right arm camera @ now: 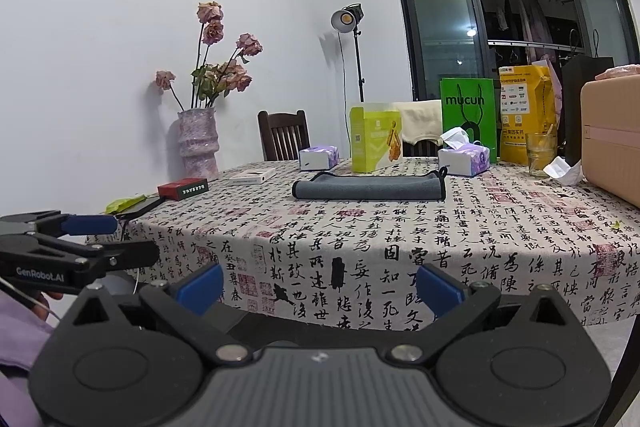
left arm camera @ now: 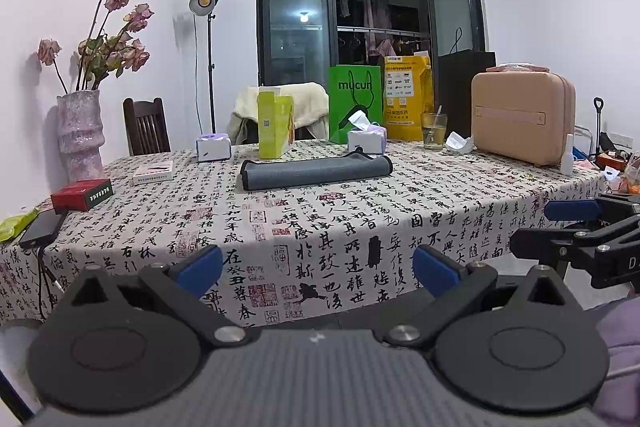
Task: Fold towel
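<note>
Both claws, left claw (left arm camera: 318, 269) and right claw (right arm camera: 320, 285), gape empty, well short of towel (left arm camera: 316, 171). Towel looks folded; approach low, pinch near-edge corners together.

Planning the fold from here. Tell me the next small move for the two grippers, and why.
Probably move both grippers forward over the table toward the grey towel. The left gripper and the right gripper both stand open, holding nothing, back at the near edge of the tablecloth, while the towel lies far across it, apparently already folded over, in front of the yellow-green box.
</note>
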Motion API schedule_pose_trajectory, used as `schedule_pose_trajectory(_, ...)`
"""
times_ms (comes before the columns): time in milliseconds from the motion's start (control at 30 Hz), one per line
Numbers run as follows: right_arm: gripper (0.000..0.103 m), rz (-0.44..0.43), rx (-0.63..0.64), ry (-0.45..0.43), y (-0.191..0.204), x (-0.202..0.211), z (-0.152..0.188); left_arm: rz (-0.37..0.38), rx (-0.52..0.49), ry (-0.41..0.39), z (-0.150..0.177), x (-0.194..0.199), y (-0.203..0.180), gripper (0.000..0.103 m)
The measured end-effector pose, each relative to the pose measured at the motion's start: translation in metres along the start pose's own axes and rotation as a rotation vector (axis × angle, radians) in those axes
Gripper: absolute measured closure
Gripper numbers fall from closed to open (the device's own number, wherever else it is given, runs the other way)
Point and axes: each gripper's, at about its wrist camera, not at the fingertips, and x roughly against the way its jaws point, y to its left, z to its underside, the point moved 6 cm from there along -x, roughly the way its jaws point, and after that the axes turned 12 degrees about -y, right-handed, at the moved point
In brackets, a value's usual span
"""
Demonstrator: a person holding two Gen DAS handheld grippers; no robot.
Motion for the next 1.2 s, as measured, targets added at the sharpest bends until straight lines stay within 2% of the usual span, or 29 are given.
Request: schedule_pose_trajectory(1200,0.000,0.003,0.006,-0.009,-0.0005,0.0005,-0.0004,-0.009,-0.024,-0.017,-0.0012,0.0012,0.0032,0.000)
